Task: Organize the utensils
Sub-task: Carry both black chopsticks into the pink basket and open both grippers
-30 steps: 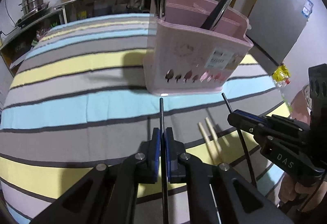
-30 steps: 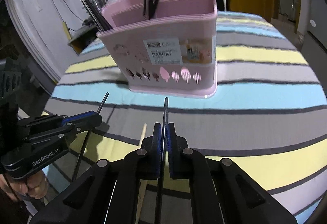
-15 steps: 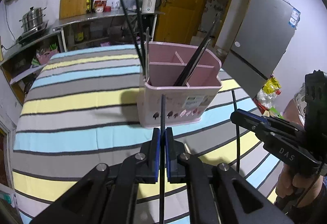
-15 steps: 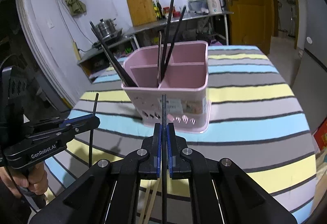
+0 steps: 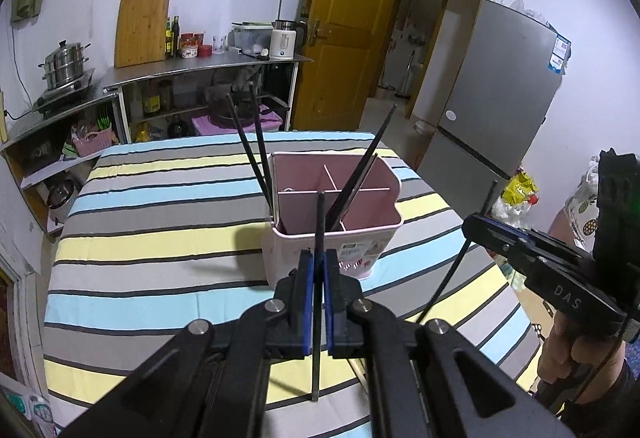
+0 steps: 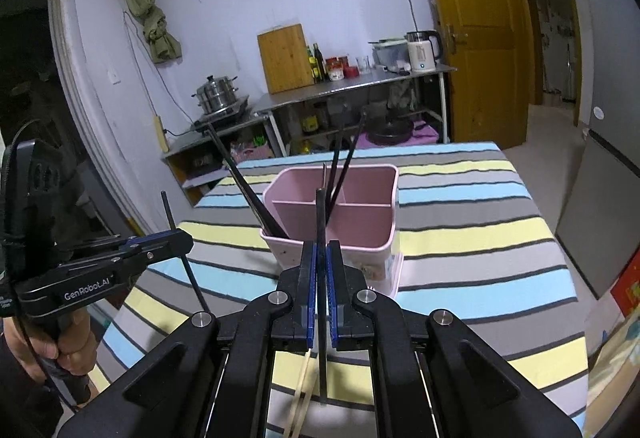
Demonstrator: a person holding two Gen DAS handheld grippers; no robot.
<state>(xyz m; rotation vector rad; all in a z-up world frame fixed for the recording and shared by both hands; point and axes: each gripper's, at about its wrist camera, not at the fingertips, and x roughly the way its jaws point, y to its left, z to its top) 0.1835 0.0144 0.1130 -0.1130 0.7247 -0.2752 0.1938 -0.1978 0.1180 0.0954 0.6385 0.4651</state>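
A black chopstick [image 5: 319, 238] is clamped upright between the blue pads of the left gripper [image 5: 315, 278], and a second black chopstick [image 6: 321, 234] is pinched likewise by the right gripper [image 6: 319, 270]. Both are held above the striped table [image 5: 160, 238], before the pink utensil basket [image 5: 332, 206] set near its middle, where several dark chopsticks lean. Two pale chopsticks [image 6: 301, 398] lie at the table's near edge.

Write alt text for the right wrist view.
The right gripper clamps one black chopstick upright above a striped table, facing a pink utensil holder. At left, the left gripper clamps another.
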